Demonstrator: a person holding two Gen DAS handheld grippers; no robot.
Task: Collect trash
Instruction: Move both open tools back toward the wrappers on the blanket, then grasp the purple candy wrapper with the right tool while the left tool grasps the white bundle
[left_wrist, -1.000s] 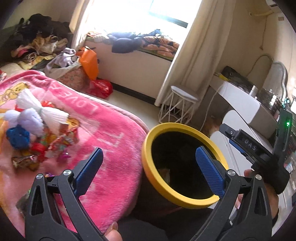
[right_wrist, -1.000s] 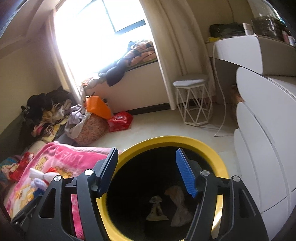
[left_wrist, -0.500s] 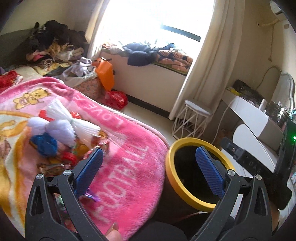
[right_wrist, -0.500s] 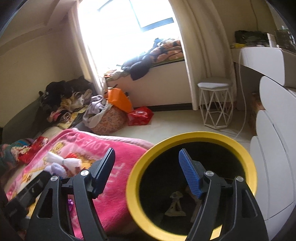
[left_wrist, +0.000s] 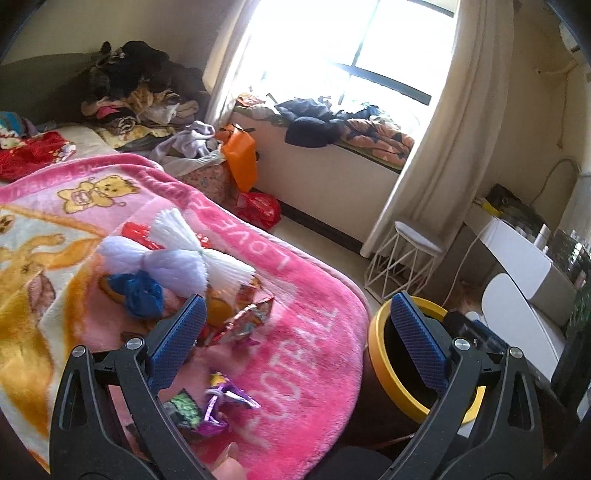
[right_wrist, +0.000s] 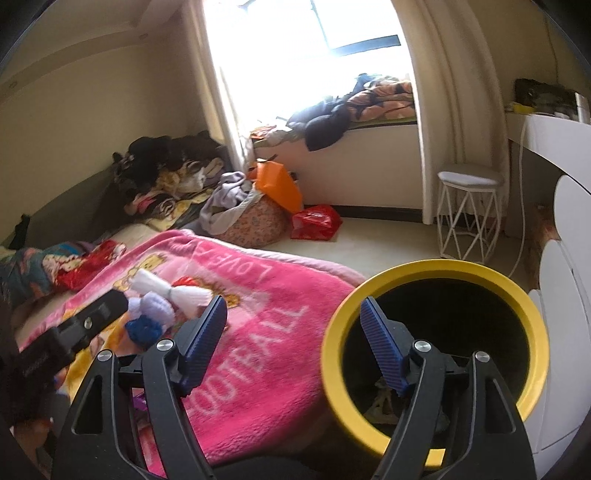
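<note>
Foil wrappers (left_wrist: 236, 325) litter the pink blanket (left_wrist: 306, 354), at 12 o'clock just beyond the left gripper (left_wrist: 295, 343), open and empty. Right gripper (right_wrist: 291, 347), jaws opening, nothing between; yellow-rimmed bin (right_wrist: 436, 271) at its 2 o'clock.

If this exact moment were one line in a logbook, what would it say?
left gripper: open, empty | right gripper: opening, empty | wrappers: on pink blanket | bin: beside bed, scraps inside

A lived-in home bedroom: a fluffy pink cartoon-bear blanket (left_wrist: 303, 332) is covering the bed, clothes (right_wrist: 166, 166) piling beside cream curtains (left_wrist: 436, 147).
</note>
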